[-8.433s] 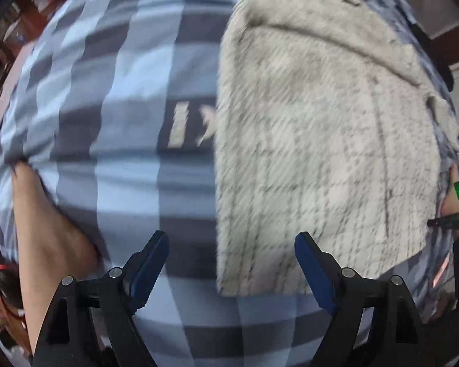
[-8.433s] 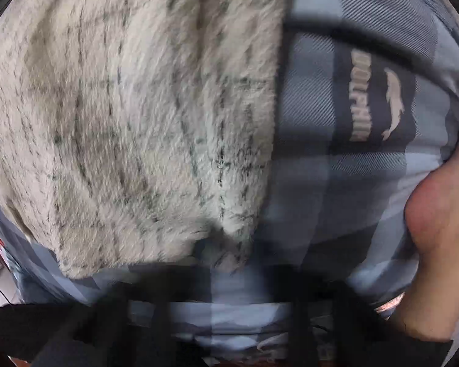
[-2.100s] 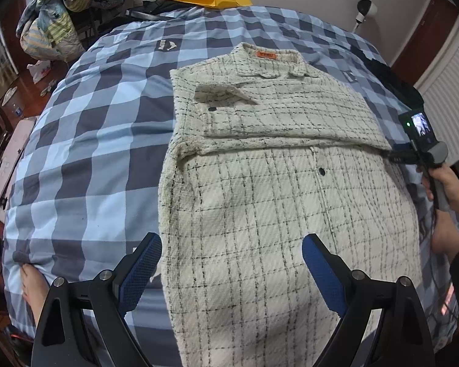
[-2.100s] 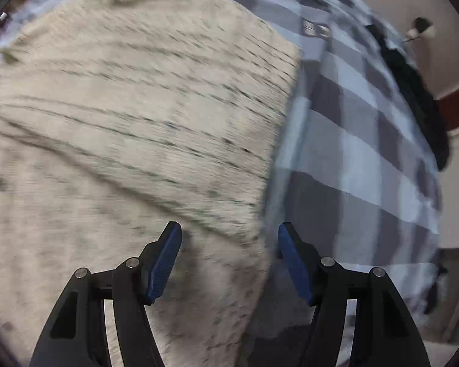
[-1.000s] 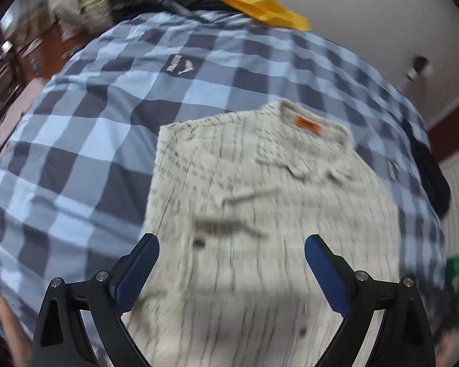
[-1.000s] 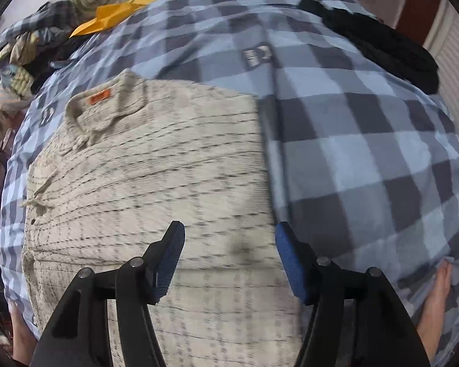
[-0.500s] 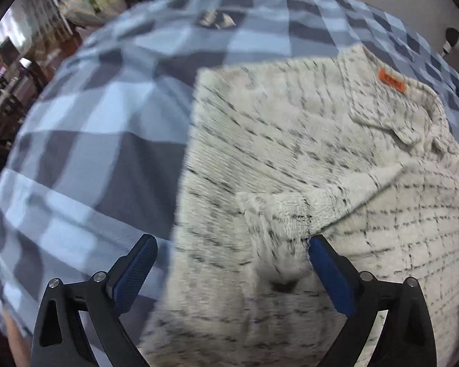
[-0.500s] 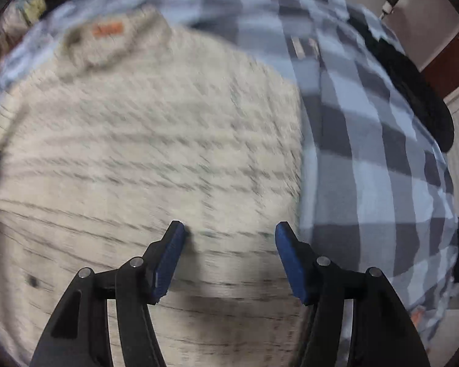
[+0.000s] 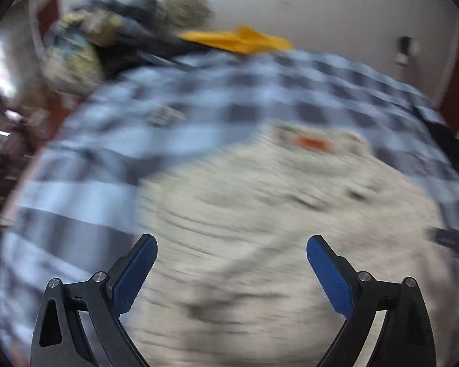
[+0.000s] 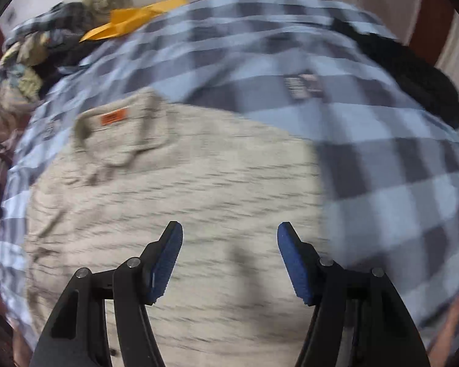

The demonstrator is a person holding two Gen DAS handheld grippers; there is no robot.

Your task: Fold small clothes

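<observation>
A cream plaid shirt (image 9: 275, 214) with an orange collar label (image 9: 313, 143) lies flat on the blue checked bedspread (image 9: 214, 104). It also shows in the right wrist view (image 10: 183, 189), collar at the far left. My left gripper (image 9: 231, 244) is open and empty above the shirt's near part. My right gripper (image 10: 229, 232) is open and empty above the shirt's right side. Both views are blurred by motion.
A pile of clothes (image 9: 85, 49) and a yellow item (image 9: 244, 41) lie at the bed's far edge by the wall. A black garment (image 10: 413, 73) lies at the bed's right side. A bare foot (image 10: 453, 321) shows at the lower right.
Both grippers have pulled back and tilted up from the shirt, so more of the bed and wall is in view. Both stay open and empty.
</observation>
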